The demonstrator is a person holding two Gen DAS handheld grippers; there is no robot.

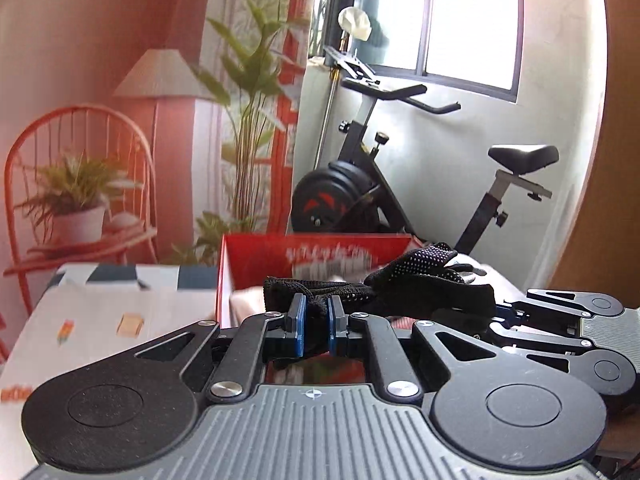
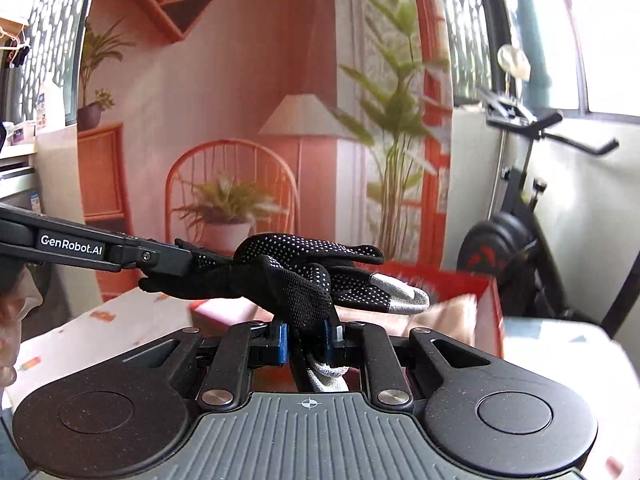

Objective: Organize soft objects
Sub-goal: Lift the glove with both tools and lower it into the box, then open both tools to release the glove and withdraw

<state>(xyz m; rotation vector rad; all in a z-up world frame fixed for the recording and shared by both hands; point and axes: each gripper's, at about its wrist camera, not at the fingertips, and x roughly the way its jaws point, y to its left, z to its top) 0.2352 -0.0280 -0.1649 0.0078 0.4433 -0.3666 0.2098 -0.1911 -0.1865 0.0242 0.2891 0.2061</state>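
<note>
Black dotted glove [image 2: 296, 276]: light, limp | my left gripper [image 1: 316, 320] pinches cuff, right gripper [image 2: 306, 338] clamps palm | fingertips droop toward 3 o'clock

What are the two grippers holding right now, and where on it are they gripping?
Both hold one black dotted glove. The left gripper pinches its cuff end; the right gripper pinches near the grey-tipped fingers.
</note>
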